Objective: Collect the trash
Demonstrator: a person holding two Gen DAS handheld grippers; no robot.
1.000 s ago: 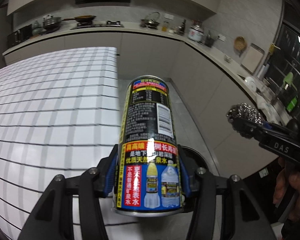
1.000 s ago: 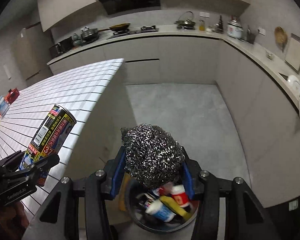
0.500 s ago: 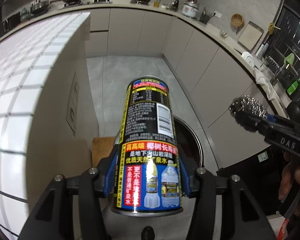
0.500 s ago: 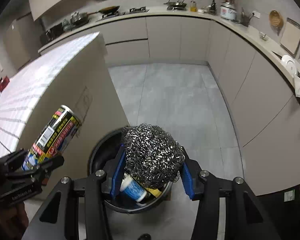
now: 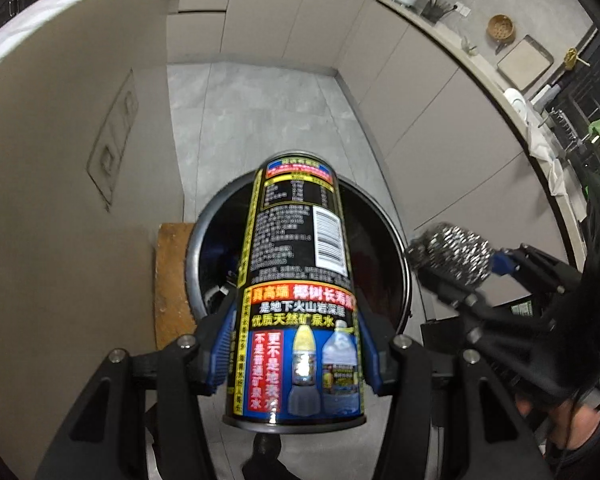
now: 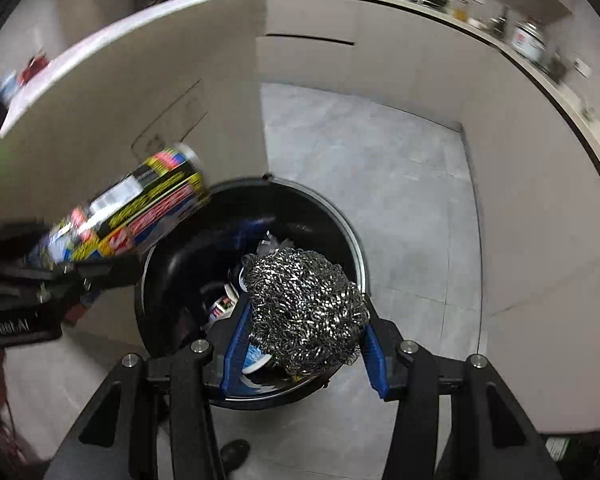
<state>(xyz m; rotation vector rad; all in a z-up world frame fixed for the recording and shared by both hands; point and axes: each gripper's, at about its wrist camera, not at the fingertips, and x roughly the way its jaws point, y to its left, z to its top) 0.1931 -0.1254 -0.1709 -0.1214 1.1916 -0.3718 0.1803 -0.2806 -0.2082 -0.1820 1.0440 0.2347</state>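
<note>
My left gripper is shut on a tall black drink can with red, yellow and blue labels, held tilted over a round black trash bin on the floor. The can also shows at the left of the right wrist view, over the bin's left rim. My right gripper is shut on a steel wool scrubber, held above the open bin, which holds several pieces of trash. The scrubber shows right of the bin in the left wrist view.
A beige kitchen island wall stands left of the bin, with a brown board against it. Grey cabinets and a worktop with kitchenware curve around the right. Grey tiled floor lies beyond the bin.
Both grippers have tilted down and moved over the trash bin. The bin now fills the middle of both views. The can and the scrubber stay gripped.
</note>
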